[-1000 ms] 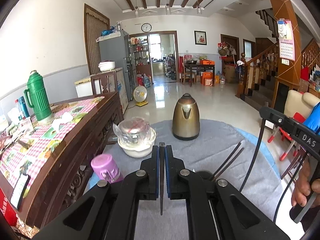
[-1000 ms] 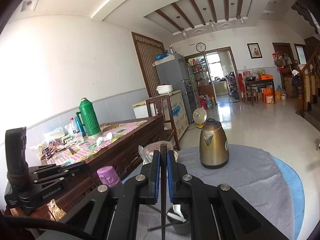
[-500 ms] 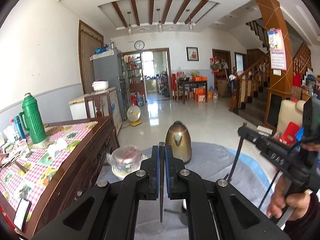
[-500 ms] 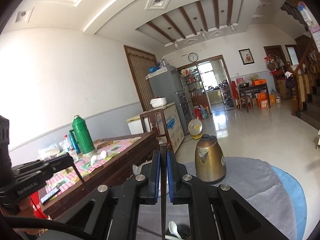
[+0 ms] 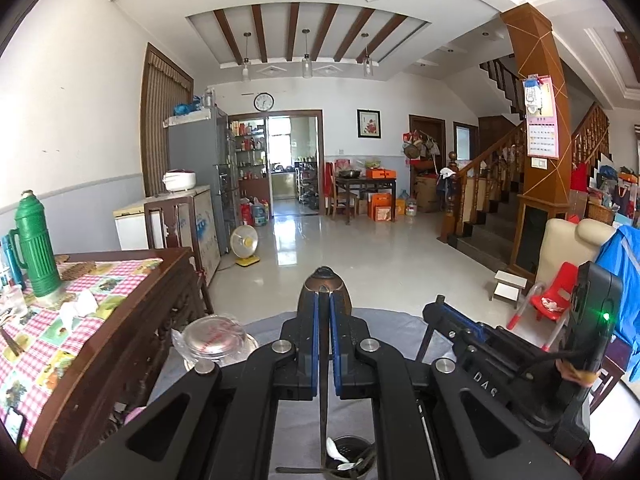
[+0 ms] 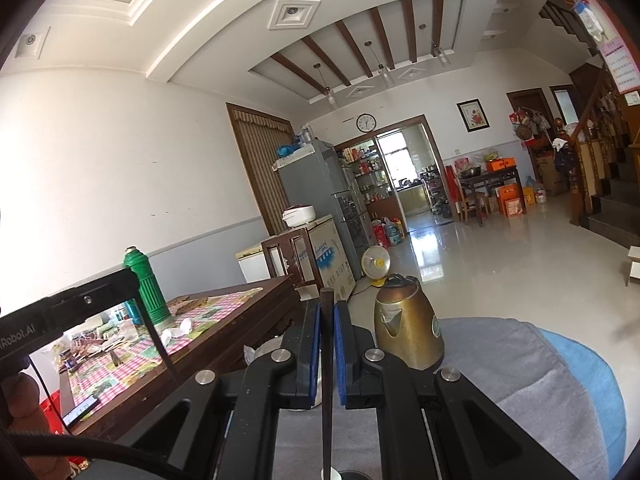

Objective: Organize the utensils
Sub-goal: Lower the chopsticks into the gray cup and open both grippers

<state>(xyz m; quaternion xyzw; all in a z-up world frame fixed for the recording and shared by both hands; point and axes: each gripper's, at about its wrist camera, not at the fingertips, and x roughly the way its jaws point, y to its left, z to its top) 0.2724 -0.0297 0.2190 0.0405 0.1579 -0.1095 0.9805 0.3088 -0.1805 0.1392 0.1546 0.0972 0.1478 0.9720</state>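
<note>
Risen and tipped up since a second ago in both views: kettle and gray cloth lower in frame, more ceiling showing.

Left wrist view: left gripper at centre, blue pads pressed together on a dark chopstick running straight down between them. Dark cup at bottom centre, directly under the chopstick's lower end, with a white spoon inside. Kettle just behind the fingertips, mostly hidden. Bowl under plastic wrap at lower left on the gray cloth. Right gripper's body at lower right, its tip hidden.

Right wrist view: right gripper at centre, pads pinching a second chopstick held upright, its lower end near the cup rim at the bottom edge. Kettle right of the fingertips, standing on the gray cloth. Green thermos on the checkered table at left.
</note>
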